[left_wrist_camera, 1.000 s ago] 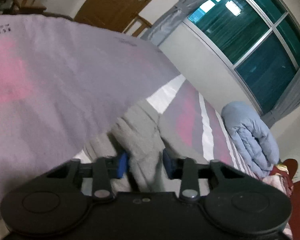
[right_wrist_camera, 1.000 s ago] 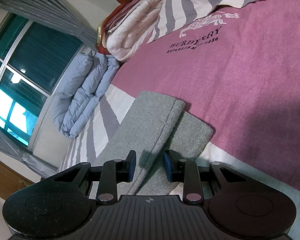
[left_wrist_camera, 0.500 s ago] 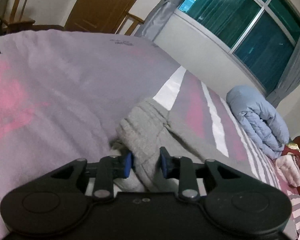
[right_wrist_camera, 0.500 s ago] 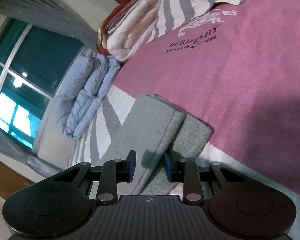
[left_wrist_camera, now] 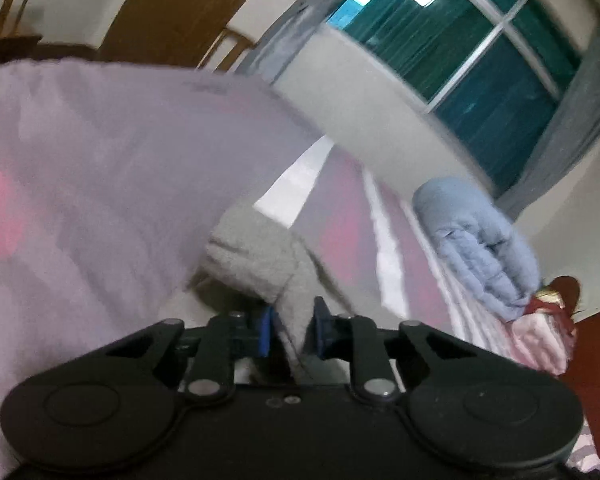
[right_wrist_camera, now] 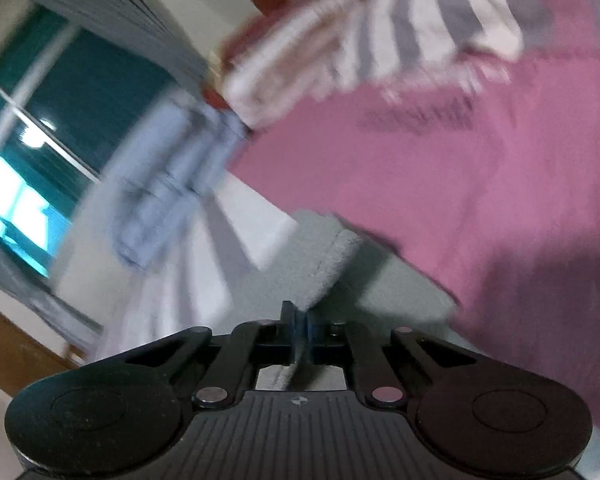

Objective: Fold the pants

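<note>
Bed cover (right_wrist_camera: 480, 200), pink with grey-and-white stripes, across most of both views; lilac-washed and blurred in the left wrist view (left_wrist_camera: 80, 200). Teal window (left_wrist_camera: 480, 60) with grey curtain at upper right of the left view, at far left of the right view (right_wrist_camera: 32, 140). Folded light-blue duvet (left_wrist_camera: 480, 240) at right of the left view, at left-centre of the right view (right_wrist_camera: 172, 184). Pink-and-white bedding pile (right_wrist_camera: 300, 52) at top of the right view. Brown door (left_wrist_camera: 188, 12) at top of the left view.

Grey pants (left_wrist_camera: 260, 256) at lower centre of the left view, bunched end rising from between the fingers toward frame centre. In the right view, pants (right_wrist_camera: 324, 264) as a folded strip running from lower centre up toward the middle, over the white stripe and against the pink edge.

Left gripper (left_wrist_camera: 290, 332) at bottom centre, tilted down toward the bed. Jaws just closed in; blue pads (left_wrist_camera: 265, 330) pressed on a thick fold of the grey fabric, gap filled by cloth.

Right gripper (right_wrist_camera: 298, 330) at bottom centre, angled down likewise. Jaws just snapped together, nearly touching, pinching a thin edge of the pants between the pads. Right view heavily motion-blurred; finer detail not readable.
</note>
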